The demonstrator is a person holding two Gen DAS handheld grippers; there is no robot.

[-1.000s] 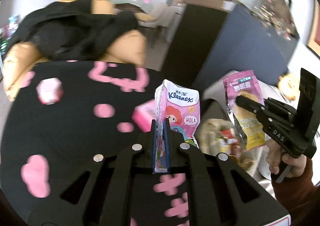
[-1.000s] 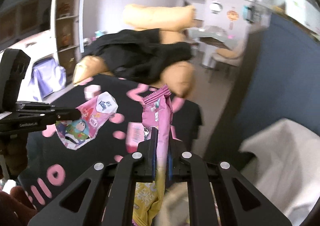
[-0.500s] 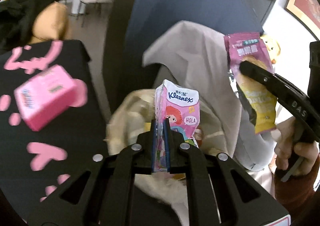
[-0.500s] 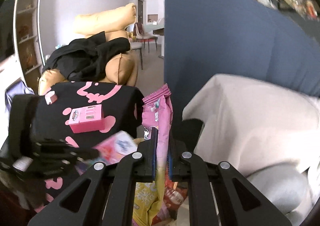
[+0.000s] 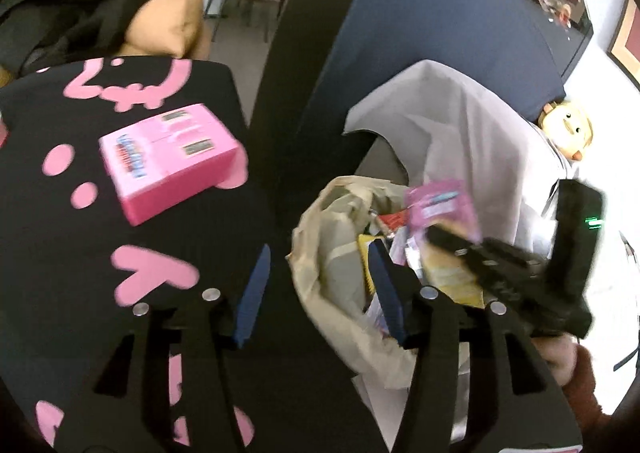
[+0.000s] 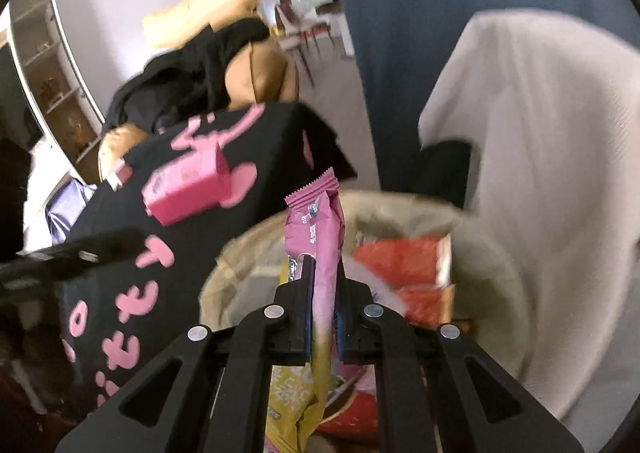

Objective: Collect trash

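Both grippers are matte black, with angular arms pierced by triangular cut-outs and fastened by round silver screws. The left gripper has blue-lined fingers. The right gripper carries a small green light, and a dark red sleeve covers the wrist behind it.

Two wrist fisheyes angled steeply down, close above trash bag, both catching black table
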